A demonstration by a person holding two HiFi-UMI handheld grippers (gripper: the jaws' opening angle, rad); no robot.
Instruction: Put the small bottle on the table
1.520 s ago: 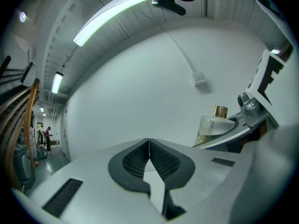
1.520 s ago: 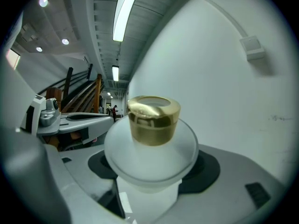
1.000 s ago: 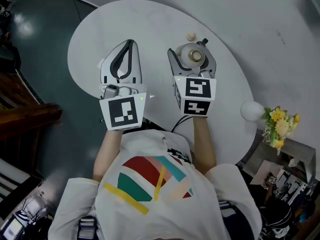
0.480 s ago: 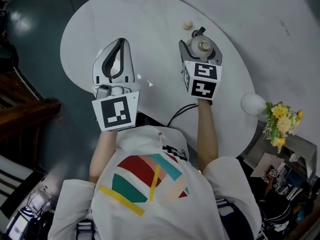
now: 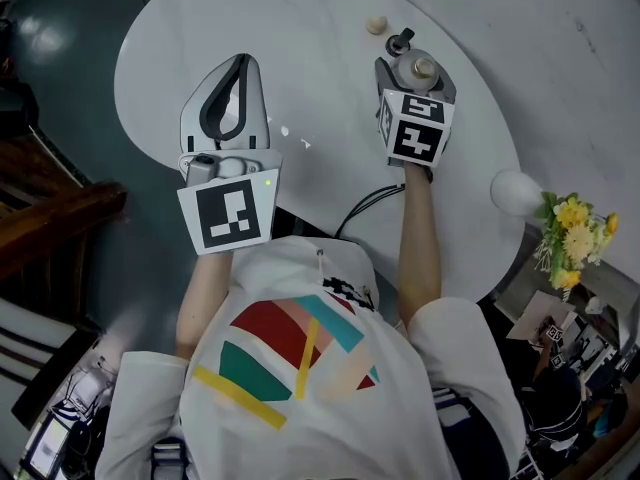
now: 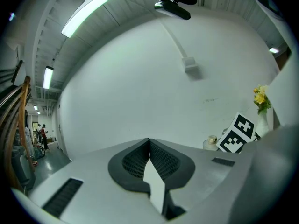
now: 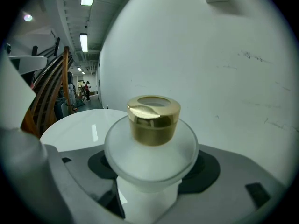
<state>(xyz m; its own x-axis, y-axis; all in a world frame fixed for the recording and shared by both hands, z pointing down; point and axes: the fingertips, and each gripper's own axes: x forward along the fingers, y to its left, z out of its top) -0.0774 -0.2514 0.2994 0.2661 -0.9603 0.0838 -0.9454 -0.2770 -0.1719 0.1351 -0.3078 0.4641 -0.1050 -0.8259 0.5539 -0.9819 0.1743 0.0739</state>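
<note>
The small bottle point(image 7: 152, 146) is frosted white with a gold cap point(image 7: 153, 117). My right gripper point(image 7: 152, 174) is shut on its body just below the wide shoulder. In the head view the right gripper point(image 5: 415, 71) holds the bottle point(image 5: 424, 67) over the far right part of the white oval table point(image 5: 320, 88); I cannot tell whether the bottle touches the top. My left gripper point(image 5: 240, 65) is over the table's left half, shut and holding nothing, its pads meeting in the left gripper view point(image 6: 148, 143).
A small beige round object point(image 5: 376, 25) and a small black piece point(image 5: 401, 40) lie on the table just beyond the bottle. A white globe point(image 5: 517, 192) and yellow flowers point(image 5: 572, 230) stand off the table's right edge. Dark floor point(image 5: 60, 88) lies to the left.
My right gripper has carried the bottle farther out and to the right over the table. The left gripper has shifted slightly left and stays shut.
</note>
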